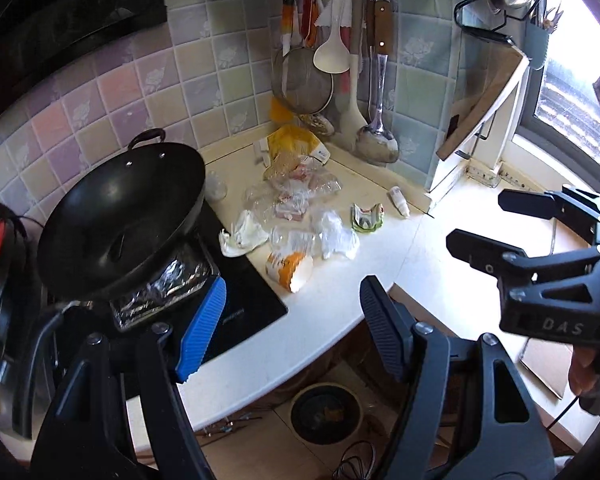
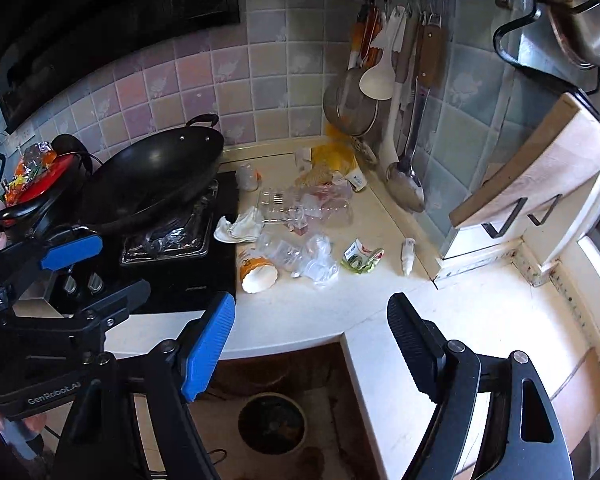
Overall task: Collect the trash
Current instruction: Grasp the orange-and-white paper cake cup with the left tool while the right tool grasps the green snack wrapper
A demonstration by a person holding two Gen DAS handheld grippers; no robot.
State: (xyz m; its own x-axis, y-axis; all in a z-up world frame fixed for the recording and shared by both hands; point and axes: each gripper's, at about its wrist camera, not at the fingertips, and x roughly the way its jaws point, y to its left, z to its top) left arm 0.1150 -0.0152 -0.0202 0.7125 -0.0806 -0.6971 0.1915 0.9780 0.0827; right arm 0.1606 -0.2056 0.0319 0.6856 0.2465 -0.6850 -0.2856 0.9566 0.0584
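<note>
Both grippers empty and apart, held short of the trash on the counter.

Left gripper (image 1: 284,328) and right gripper (image 2: 312,344) each show jaws spread with nothing between the pads. The trash lies ahead of both, on the white counter (image 2: 324,312) between the stove top and the tiled corner: a paper cup (image 2: 258,274) on its side at the near edge of the litter, mouth toward the cameras, crumpled clear plastic (image 2: 316,264) just behind it, a crushed green wrapper (image 2: 360,260) to its right. Judged from both views, the cup is the nearest piece; its long axis runs roughly toward the grippers. The left gripper appears slightly nearer to it. A dark bin (image 2: 272,424) stands on the floor below the counter edge.
</note>
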